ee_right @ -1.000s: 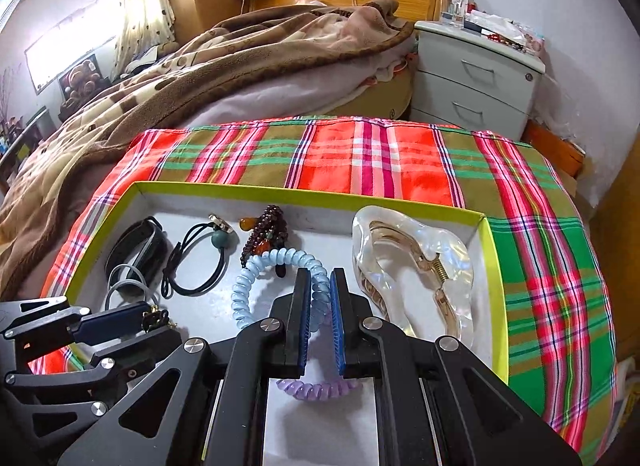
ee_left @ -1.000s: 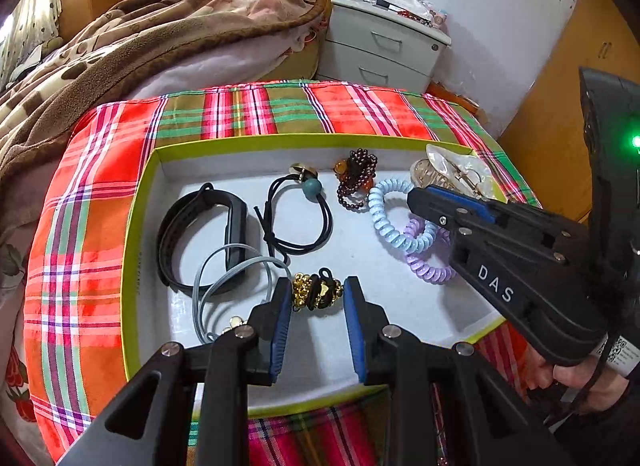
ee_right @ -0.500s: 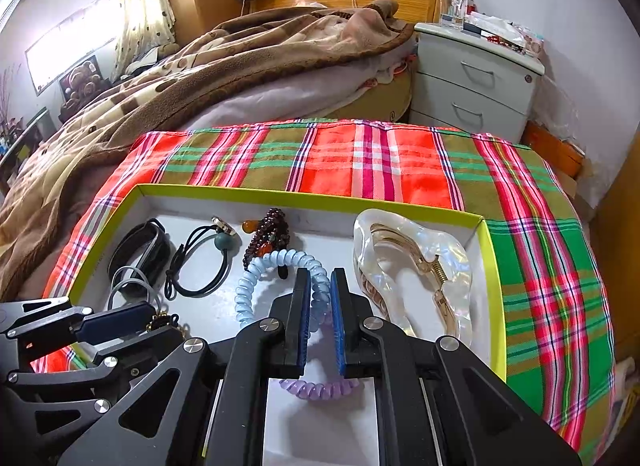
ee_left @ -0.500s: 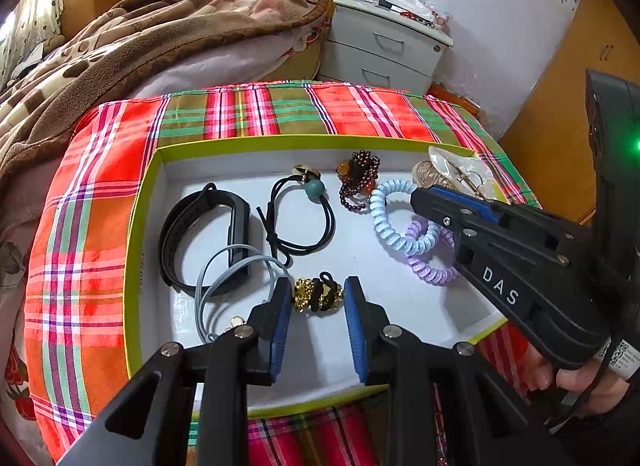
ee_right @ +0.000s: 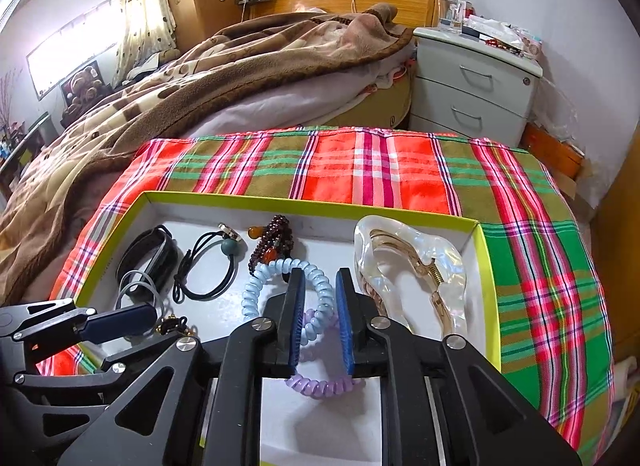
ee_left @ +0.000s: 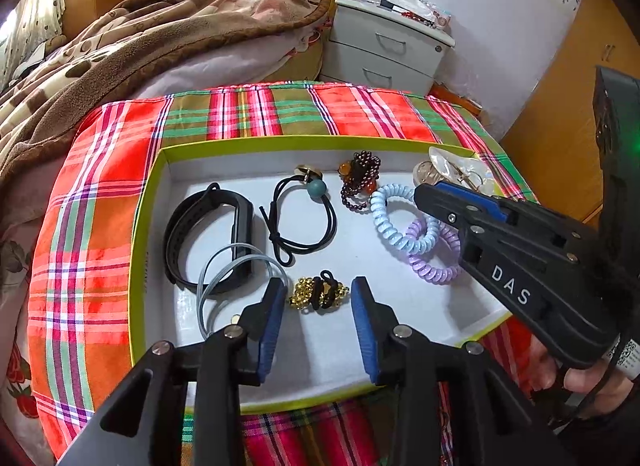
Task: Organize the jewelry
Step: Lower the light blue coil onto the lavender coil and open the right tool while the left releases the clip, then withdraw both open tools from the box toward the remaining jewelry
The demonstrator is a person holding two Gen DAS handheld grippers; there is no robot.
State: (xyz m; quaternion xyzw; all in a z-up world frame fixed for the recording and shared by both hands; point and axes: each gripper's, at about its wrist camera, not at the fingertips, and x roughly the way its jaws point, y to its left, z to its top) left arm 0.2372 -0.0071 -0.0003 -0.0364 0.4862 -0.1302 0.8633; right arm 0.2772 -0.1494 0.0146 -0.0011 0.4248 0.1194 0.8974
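Observation:
A white tray with a green rim (ee_left: 138, 250) (ee_right: 486, 266) holds the jewelry. My left gripper (ee_left: 318, 296) is open, its jaws either side of a gold-bead hair tie (ee_left: 318, 294), not touching it. My right gripper (ee_right: 320, 286) is open a little above the blue coil hair tie (ee_right: 256, 290) and purple coil tie (ee_right: 320, 386); it shows in the left wrist view (ee_left: 428, 189). Also in the tray: a black band (ee_left: 208, 225), grey loop (ee_left: 224, 274), black cord tie (ee_left: 304, 221), garnet bead bracelet (ee_left: 360, 177), pearly hair claw (ee_right: 420, 274).
The tray lies on a red and green plaid cloth (ee_right: 380, 169) over a low surface. A bed with a brown blanket (ee_right: 200, 77) is behind on the left. A white nightstand (ee_right: 476, 89) stands at the back right.
My right gripper's jaws have opened from nearly shut to a small gap. My left gripper has stayed open around the gold-bead tie. The tray's contents have not moved.

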